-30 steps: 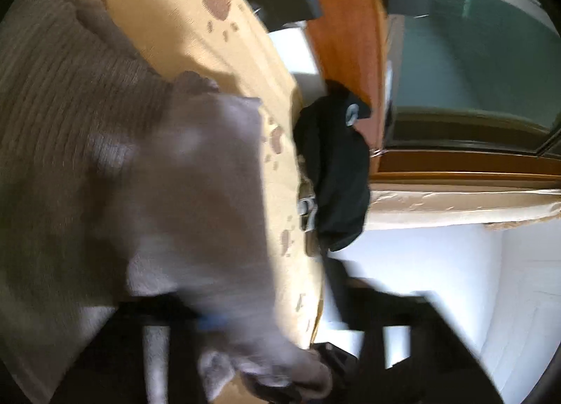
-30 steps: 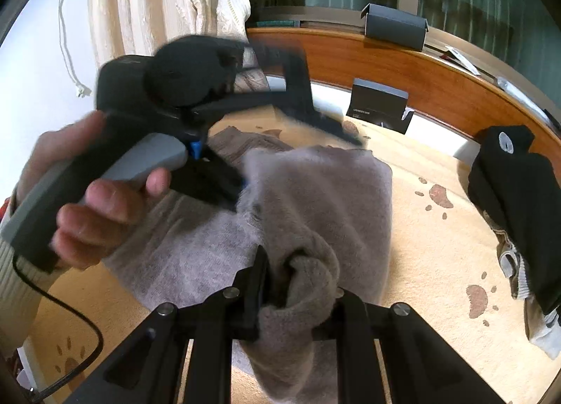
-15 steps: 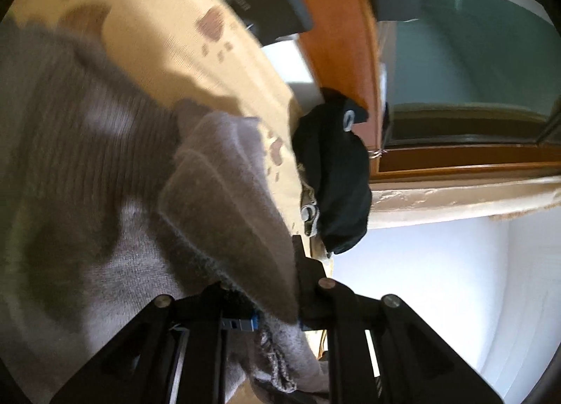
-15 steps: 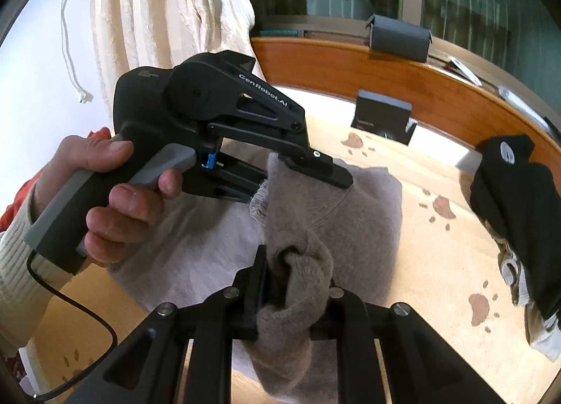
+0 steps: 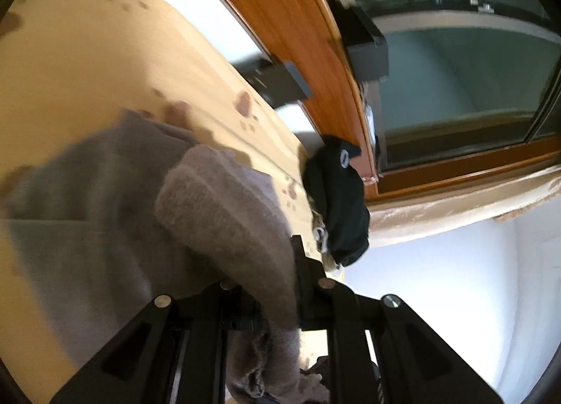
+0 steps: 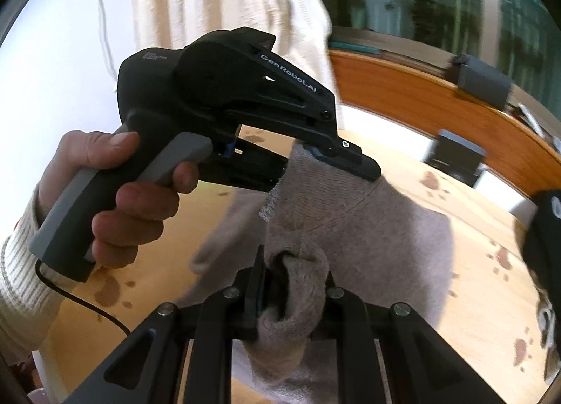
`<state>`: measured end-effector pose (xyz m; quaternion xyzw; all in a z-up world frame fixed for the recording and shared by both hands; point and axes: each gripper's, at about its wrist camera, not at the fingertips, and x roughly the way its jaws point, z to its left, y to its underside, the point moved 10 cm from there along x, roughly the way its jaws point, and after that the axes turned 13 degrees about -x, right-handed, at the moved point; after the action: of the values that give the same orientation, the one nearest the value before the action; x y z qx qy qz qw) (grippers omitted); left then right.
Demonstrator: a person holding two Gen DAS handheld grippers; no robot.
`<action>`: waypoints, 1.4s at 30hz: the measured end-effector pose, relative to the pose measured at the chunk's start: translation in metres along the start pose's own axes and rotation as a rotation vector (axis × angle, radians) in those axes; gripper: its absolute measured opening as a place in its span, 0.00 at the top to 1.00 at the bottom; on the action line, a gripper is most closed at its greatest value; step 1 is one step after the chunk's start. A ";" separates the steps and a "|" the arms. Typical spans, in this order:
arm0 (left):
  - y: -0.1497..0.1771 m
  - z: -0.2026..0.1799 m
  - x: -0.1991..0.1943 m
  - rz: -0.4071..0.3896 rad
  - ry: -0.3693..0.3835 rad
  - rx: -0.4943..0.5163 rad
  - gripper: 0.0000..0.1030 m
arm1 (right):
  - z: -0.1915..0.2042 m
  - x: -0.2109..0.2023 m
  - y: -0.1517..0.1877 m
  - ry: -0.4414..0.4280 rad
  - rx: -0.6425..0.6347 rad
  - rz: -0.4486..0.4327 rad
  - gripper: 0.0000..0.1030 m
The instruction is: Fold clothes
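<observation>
A grey knit sweater (image 6: 385, 225) hangs between both grippers over the yellow paw-print tablecloth (image 6: 473, 284). In the right wrist view my right gripper (image 6: 294, 291) is shut on a bunched fold of it. The left gripper (image 6: 336, 162), held by a hand (image 6: 133, 200), clamps the sweater's ribbed edge higher up. In the left wrist view the sweater (image 5: 224, 214) drapes over the left gripper (image 5: 273, 302), and its fingers pinch the cloth. The sweater's lower part trails on the tablecloth (image 5: 87, 64).
A black garment (image 5: 336, 204) lies by the table's far edge, also at the right (image 6: 543, 228). Dark boxes (image 6: 455, 155) (image 6: 484, 81) stand near the wooden ledge (image 5: 298, 18) under the window. A cable (image 6: 87, 305) trails from the left handle. Cream knit cloth (image 6: 228, 0) hangs behind.
Both grippers have carried the sweater sideways and a little up. The left gripper sits higher and further right in the right wrist view, and more bare tablecloth shows under the cloth.
</observation>
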<state>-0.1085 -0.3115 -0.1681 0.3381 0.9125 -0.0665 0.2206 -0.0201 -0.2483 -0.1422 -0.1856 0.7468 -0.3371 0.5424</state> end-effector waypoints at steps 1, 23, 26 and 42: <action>-0.002 0.008 -0.006 -0.010 -0.009 -0.004 0.84 | 0.007 0.005 -0.002 -0.011 -0.007 0.004 0.83; -0.012 0.075 -0.021 -0.060 -0.120 -0.026 0.80 | 0.061 0.008 0.023 -0.254 0.054 -0.002 0.33; -0.014 0.075 -0.029 -0.081 -0.135 -0.033 0.77 | 0.037 -0.017 0.036 -0.270 0.155 -0.046 0.33; 0.066 0.025 -0.064 -0.138 -0.106 0.061 0.23 | -0.036 -0.017 0.049 0.108 0.144 -0.015 0.33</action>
<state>-0.0139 -0.3057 -0.1598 0.2768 0.9182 -0.1274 0.2530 -0.0433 -0.1917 -0.1583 -0.1331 0.7473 -0.4035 0.5109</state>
